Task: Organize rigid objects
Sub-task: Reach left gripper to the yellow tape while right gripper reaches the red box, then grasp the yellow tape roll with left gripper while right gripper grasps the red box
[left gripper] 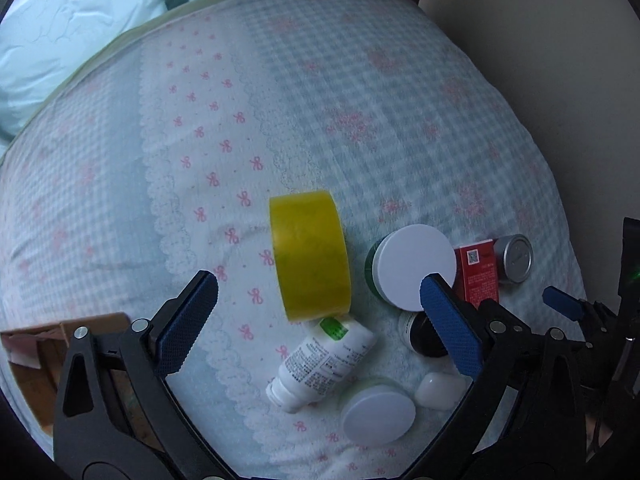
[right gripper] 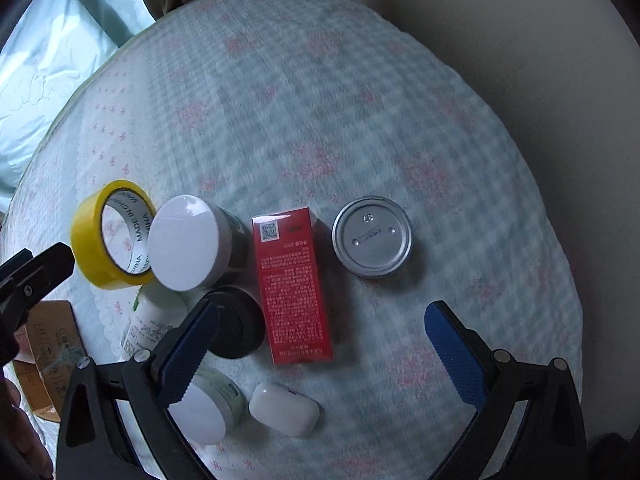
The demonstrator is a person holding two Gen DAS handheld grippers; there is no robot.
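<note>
A yellow tape roll [left gripper: 310, 256] stands on edge on the bed; in the right wrist view [right gripper: 112, 234] it sits at the left. Beside it are a dark jar with a white lid [left gripper: 414, 266] [right gripper: 188, 242], a red box [right gripper: 292, 286] [left gripper: 480, 274], a silver tin [right gripper: 373, 236] [left gripper: 516, 258], a white bottle [left gripper: 320, 362], a black-capped jar [right gripper: 236, 326], a small white-lidded jar [left gripper: 378, 414] and a white earbud case [right gripper: 284, 408]. My left gripper [left gripper: 318, 294] is open above the tape and bottle. My right gripper [right gripper: 322, 322] is open above the red box.
The objects lie on a blue checked quilt [left gripper: 360, 100] with pink bows. A cardboard box [left gripper: 36, 356] sits off the bed at the lower left. A pale blue pillow [left gripper: 60, 28] lies at the far left, and a beige wall [right gripper: 540, 40] runs along the right.
</note>
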